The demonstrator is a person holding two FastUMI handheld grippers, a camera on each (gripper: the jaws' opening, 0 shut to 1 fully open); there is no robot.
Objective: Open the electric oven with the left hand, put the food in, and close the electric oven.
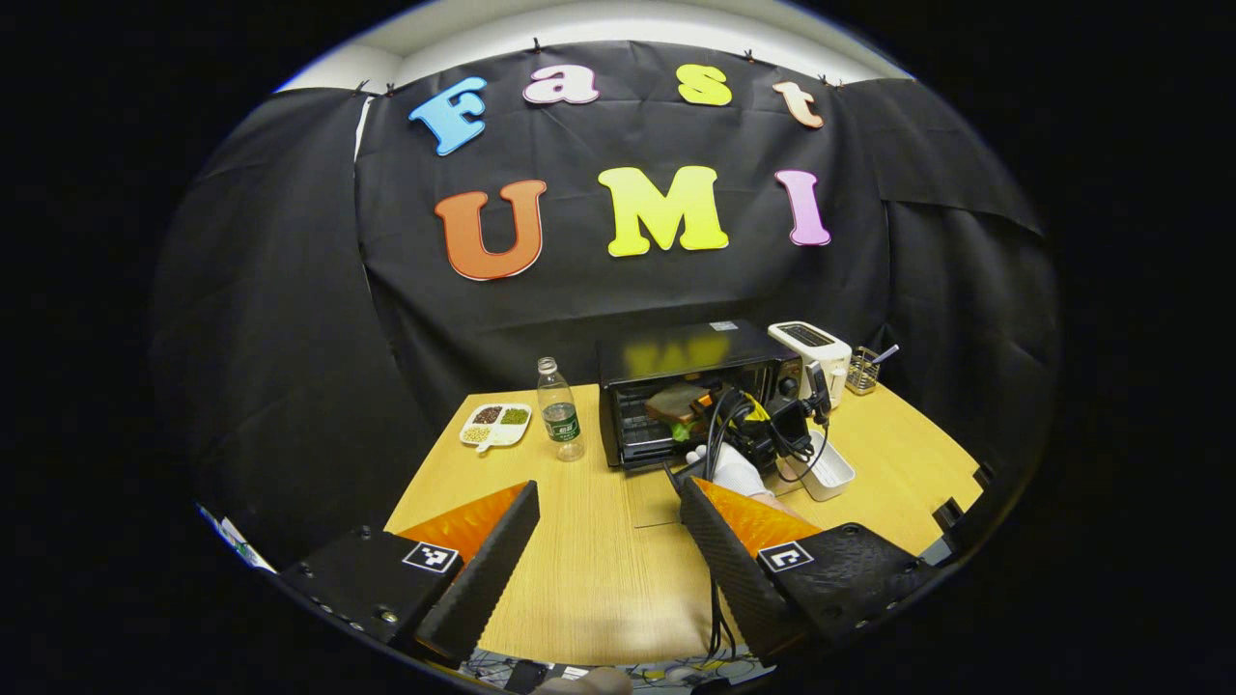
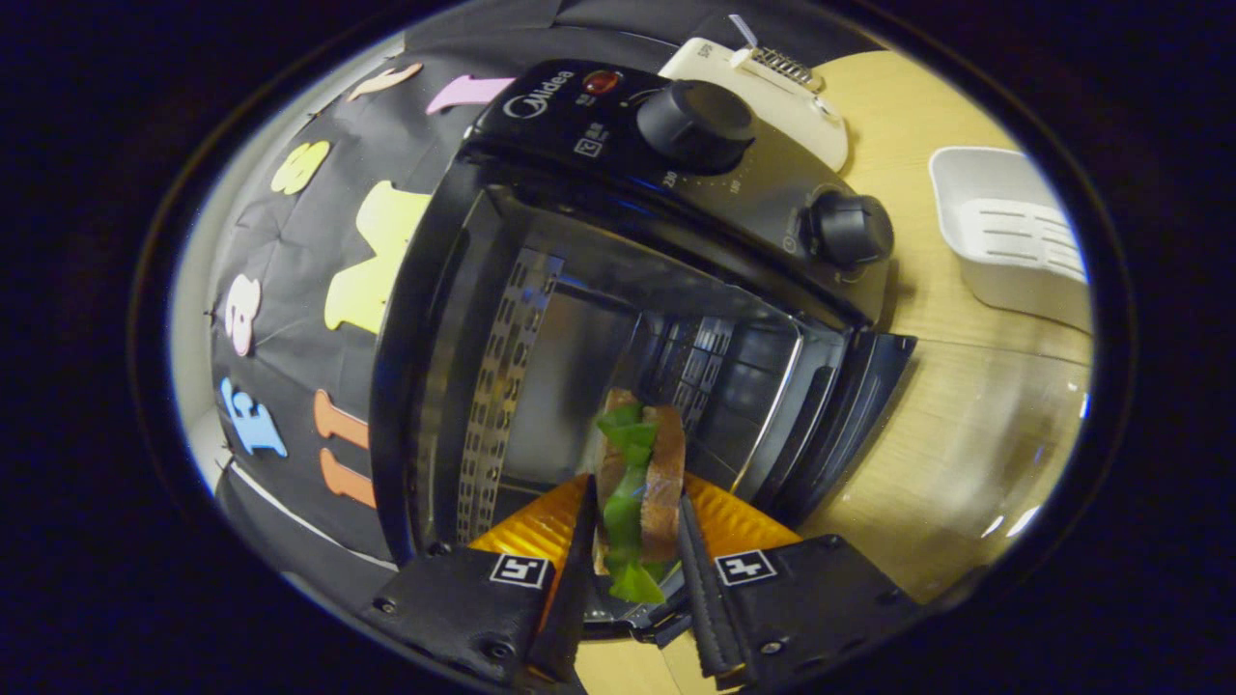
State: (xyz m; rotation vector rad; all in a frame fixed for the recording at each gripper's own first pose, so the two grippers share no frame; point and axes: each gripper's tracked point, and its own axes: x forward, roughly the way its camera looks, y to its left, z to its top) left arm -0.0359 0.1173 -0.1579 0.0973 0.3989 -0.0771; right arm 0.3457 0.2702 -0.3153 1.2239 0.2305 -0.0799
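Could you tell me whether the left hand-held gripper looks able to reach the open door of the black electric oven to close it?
Probably not yet: the left hand-held gripper hangs open with bare wooden table ahead, but the right hand-held gripper, holding the sandwich, and a gloved hand sit over the oven door.

The left hand-held gripper (image 1: 603, 541) has its two fingers wide apart, holding nothing. The right hand-held gripper (image 2: 632, 550) is turned on its side and its two fingers squeeze the food. A gloved hand (image 1: 739, 471) holds that gripper far ahead.
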